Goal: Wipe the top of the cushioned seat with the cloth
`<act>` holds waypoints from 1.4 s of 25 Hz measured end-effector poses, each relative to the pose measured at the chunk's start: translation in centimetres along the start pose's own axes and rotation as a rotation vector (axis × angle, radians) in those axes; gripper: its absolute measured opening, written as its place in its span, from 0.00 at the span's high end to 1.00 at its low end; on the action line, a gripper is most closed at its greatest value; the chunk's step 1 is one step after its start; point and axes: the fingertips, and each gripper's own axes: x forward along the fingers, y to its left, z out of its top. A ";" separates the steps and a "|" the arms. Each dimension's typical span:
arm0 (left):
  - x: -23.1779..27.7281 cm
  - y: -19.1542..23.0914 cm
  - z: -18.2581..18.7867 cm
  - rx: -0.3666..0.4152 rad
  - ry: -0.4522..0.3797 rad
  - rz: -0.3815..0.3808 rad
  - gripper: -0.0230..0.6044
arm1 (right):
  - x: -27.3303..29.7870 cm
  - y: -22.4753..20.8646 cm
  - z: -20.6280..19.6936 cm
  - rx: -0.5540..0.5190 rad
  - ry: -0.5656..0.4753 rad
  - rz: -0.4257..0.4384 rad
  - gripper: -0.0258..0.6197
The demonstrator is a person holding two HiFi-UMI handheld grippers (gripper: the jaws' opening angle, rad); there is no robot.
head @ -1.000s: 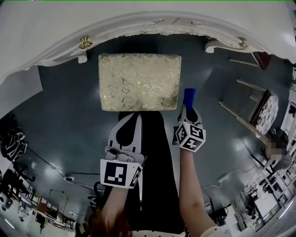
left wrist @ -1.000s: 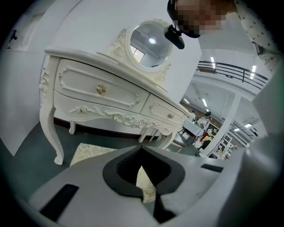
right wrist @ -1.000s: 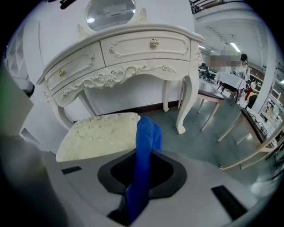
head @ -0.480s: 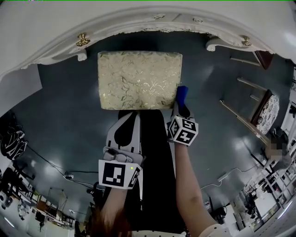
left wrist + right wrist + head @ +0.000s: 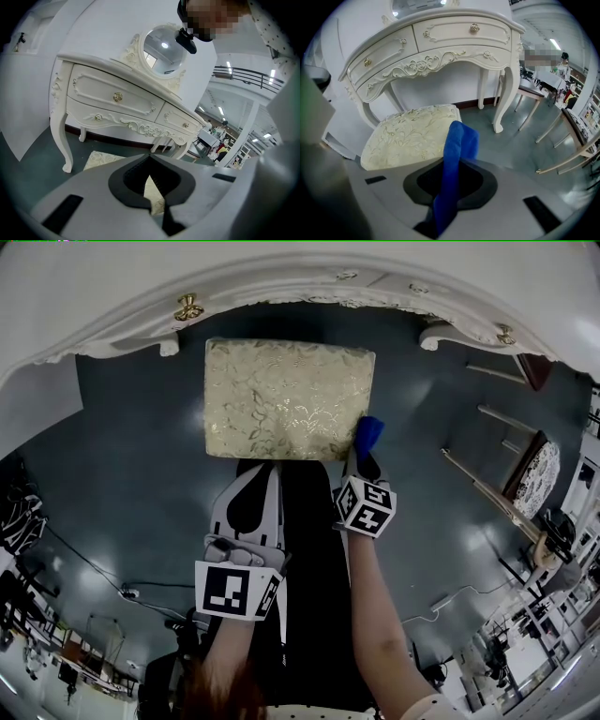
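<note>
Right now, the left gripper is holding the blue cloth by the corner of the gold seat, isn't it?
Not quite. The right gripper holds the blue cloth, not the left gripper, which is shut on nothing. The right gripper view shows it clamped on the cloth. The rest is right: the cloth is by the corner of the gold seat.

Dark floor, cushioned seat, white dresser standing
</note>
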 end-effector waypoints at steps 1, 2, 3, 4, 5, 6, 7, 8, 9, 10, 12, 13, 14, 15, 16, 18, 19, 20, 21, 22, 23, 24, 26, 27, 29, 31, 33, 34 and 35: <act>-0.1 0.1 0.1 -0.001 -0.002 0.001 0.97 | -0.1 0.3 0.0 0.001 -0.003 0.002 0.87; -0.1 0.1 0.1 -0.002 -0.004 0.002 0.97 | -0.2 0.6 0.0 0.002 -0.005 0.005 0.87; -0.2 0.2 0.2 -0.003 -0.006 0.002 0.97 | -0.3 0.9 0.1 0.003 -0.007 0.008 0.87; -0.2 0.3 0.2 -0.004 -0.008 0.003 0.97 | -0.3 1.2 0.1 0.004 -0.009 0.012 0.87; -0.3 0.4 0.3 -0.004 -0.009 0.003 0.97 | -0.4 1.5 0.1 0.003 -0.012 0.016 0.87; -0.3 0.4 0.3 -0.005 -0.010 0.004 0.97 | -0.4 1.9 0.1 0.003 -0.014 0.020 0.87; -0.4 0.5 0.3 -0.006 -0.011 0.004 0.97 | -0.4 2.2 0.1 0.003 -0.016 0.022 0.87; -0.4 0.6 0.3 -0.006 -0.012 0.004 0.97 | -0.4 2.4 0.1 0.003 -0.017 0.024 0.87; -0.5 0.6 0.4 -0.007 -0.014 0.004 0.97 | -0.5 2.7 0.1 0.004 -0.019 0.026 0.87; -0.5 0.7 0.4 -0.008 -0.016 0.004 0.97 | -0.5 3.0 0.1 0.004 -0.020 0.028 0.87; -0.7 0.8 0.5 -0.009 -0.019 0.006 0.97 | -0.5 3.7 0.1 -0.003 -0.022 0.038 0.87; -0.8 0.9 0.5 -0.010 -0.020 0.007 0.97 | -0.5 4.1 0.0 -0.010 -0.021 0.045 0.87; -0.9 1.0 0.5 -0.011 -0.021 0.008 0.97 | -0.5 4.6 -0.1 -0.019 -0.020 0.052 0.87; -0.9 1.1 0.5 -0.012 -0.023 0.009 0.97 | -0.5 5.1 -0.1 -0.029 -0.018 0.058 0.87; -1.0 1.2 0.6 -0.013 -0.025 0.009 0.97 | -0.5 5.4 -0.2 -0.038 -0.017 0.062 0.87; -1.1 1.3 0.6 -0.015 -0.028 0.011 0.97 | -0.4 5.9 -0.3 -0.048 -0.015 0.062 0.87; -1.2 1.4 0.6 -0.016 -0.030 0.012 0.97 | -0.4 6.1 -0.3 -0.046 -0.015 0.060 0.87; -1.3 1.5 0.6 -0.017 -0.031 0.013 0.97 | -0.4 6.2 -0.3 -0.042 -0.015 0.059 0.87; -1.4 1.6 0.6 -0.017 -0.033 0.015 0.97 | -0.4 6.4 -0.3 -0.038 -0.016 0.060 0.87; -1.5 1.7 0.7 -0.018 -0.034 0.017 0.97 | -0.4 6.6 -0.4 -0.036 -0.015 0.063 0.87; -1.5 1.8 0.7 -0.019 -0.036 0.018 0.97 | -0.5 6.9 -0.4 -0.037 -0.014 0.068 0.87; -1.6 1.9 0.7 -0.021 -0.037 0.019 0.97 | -0.5 7.2 -0.5 -0.039 -0.013 0.072 0.87; -1.7 1.9 0.8 -0.023 -0.040 0.020 0.97 | -0.4 7.7 -0.7 -0.038 -0.012 0.075 0.87; -1.7 2.0 0.8 -0.023 -0.042 0.021 0.97 | -0.4 7.8 -0.8 -0.035 -0.011 0.074 0.87; -1.8 2.2 0.9 -0.025 -0.046 0.024 0.97 | -0.4 8.0 -1.0 -0.031 -0.008 0.070 0.87; -2.0 2.5 1.0 -0.027 -0.048 0.027 0.97 | -0.4 8.3 -1.2 -0.028 -0.003 0.070 0.87; -2.2 2.6 1.0 -0.028 -0.050 0.029 0.97 | -0.5 8.6 -1.3 -0.026 0.000 0.071 0.87; -2.2 2.6 1.1 -0.029 -0.051 0.029 0.97 | -0.5 8.7 -1.4 -0.027 0.000 0.073 0.87; -2.3 2.7 1.1 -0.030 -0.052 0.030 0.97 | -0.5 8.9 -1.4 -0.028 0.000 0.075 0.87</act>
